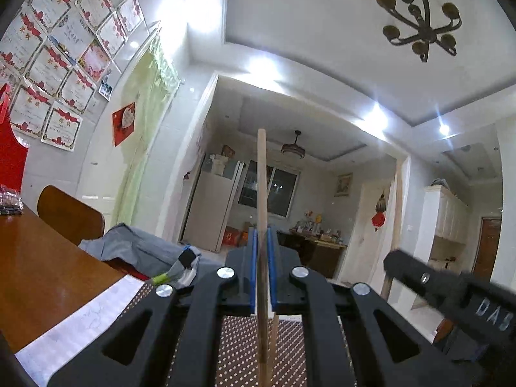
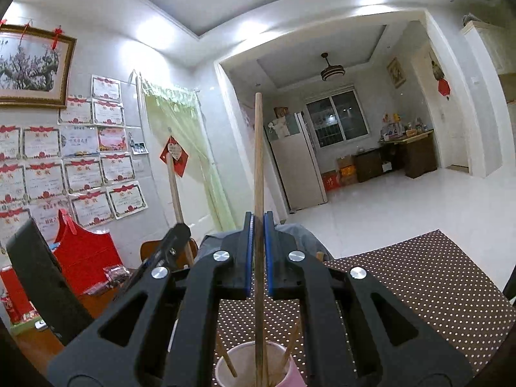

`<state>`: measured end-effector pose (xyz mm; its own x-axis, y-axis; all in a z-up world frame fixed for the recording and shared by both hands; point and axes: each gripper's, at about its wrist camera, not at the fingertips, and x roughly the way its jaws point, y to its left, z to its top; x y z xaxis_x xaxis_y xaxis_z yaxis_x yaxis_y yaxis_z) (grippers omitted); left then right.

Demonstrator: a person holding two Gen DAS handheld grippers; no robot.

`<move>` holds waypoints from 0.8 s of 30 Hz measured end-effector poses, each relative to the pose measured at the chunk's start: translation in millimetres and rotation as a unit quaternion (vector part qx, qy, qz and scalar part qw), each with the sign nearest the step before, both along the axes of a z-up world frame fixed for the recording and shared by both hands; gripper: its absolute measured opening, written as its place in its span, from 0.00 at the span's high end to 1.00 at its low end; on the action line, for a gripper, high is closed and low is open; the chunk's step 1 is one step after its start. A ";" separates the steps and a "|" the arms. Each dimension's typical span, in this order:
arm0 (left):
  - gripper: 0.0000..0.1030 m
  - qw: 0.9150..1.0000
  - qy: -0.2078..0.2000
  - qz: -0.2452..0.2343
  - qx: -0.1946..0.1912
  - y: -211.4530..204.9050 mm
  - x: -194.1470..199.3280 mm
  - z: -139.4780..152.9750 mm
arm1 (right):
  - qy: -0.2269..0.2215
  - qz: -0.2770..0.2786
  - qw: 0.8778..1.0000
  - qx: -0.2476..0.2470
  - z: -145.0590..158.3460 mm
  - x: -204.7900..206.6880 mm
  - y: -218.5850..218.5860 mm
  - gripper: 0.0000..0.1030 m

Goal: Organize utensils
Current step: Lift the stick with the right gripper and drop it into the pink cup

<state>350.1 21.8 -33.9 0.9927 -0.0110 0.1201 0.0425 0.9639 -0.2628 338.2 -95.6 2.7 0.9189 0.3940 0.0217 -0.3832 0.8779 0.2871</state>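
Left gripper (image 1: 262,242) pinches a wooden chopstick (image 1: 262,187) upright between its blue pads, above the dotted brown mat (image 1: 245,348) on the wooden table (image 1: 42,267). Right gripper (image 2: 257,225) likewise clamps a second chopstick (image 2: 258,154), which stands vertical with its lower end inside a pink cup (image 2: 290,375) on the mat. Other sticks (image 2: 227,359) lean in that cup. From the right wrist view, the left gripper appears at the left, its stick tilted slightly.

mat (image 2: 435,277): brown, white dots | cup (image 2: 222,371): pink | chopstick (image 2: 259,161): tan | table (image 1: 38,267): reddish-brown
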 end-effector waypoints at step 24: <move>0.78 0.992 0.111 -0.052 0.024 1.3 -21.6 -22.0 | 0.064 -0.001 0.996 -0.054 -33.2 -14.8 3.3 0.93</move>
